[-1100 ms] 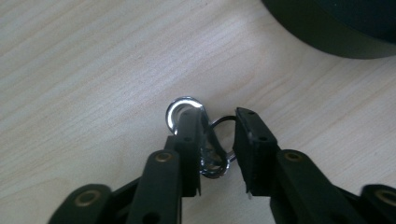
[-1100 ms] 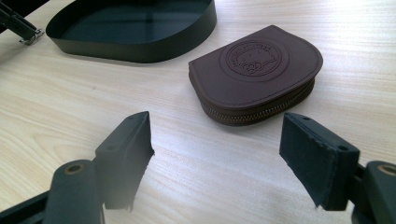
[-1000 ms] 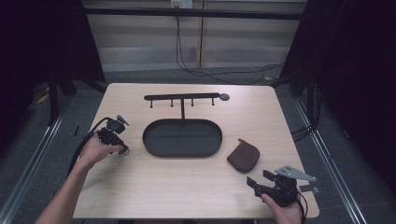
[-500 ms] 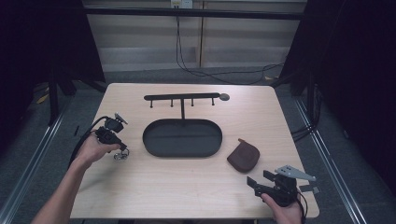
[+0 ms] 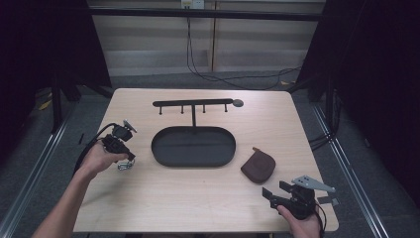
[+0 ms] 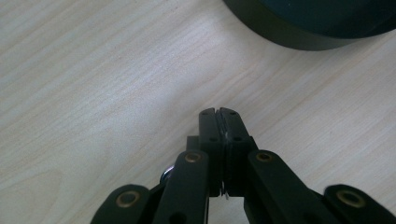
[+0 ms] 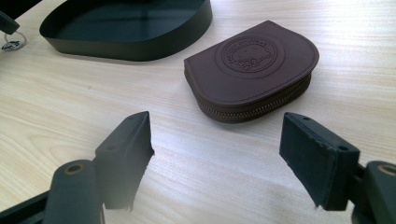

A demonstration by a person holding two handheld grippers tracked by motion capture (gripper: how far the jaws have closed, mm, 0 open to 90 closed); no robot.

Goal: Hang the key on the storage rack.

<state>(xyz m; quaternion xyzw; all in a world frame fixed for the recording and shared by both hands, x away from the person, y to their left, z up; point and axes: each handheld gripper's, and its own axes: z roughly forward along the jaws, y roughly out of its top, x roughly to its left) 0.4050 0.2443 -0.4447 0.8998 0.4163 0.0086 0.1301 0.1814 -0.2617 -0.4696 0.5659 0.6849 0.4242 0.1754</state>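
The left gripper [image 5: 125, 159] is held low over the left part of the wooden table [image 5: 208, 213], just left of the black oval tray [image 5: 193, 147], and its jaws are pressed together on a small metal key ring [image 5: 124, 165], which is seen hanging at the jaw tips just above the tabletop. In the left gripper view a sliver of the ring's metal is glimpsed under the closed jaws, with the tray's rounded wall at the far right. The right gripper [image 5: 273, 194] is held at the near right edge of the table, its jaws spread wide and nothing between them. A brown zipped leather pouch [image 7: 252, 69] is seen lying flat just beyond those jaws, to the right of the tray. A black hook rack [image 5: 193, 103] is stood at the tray's far side.
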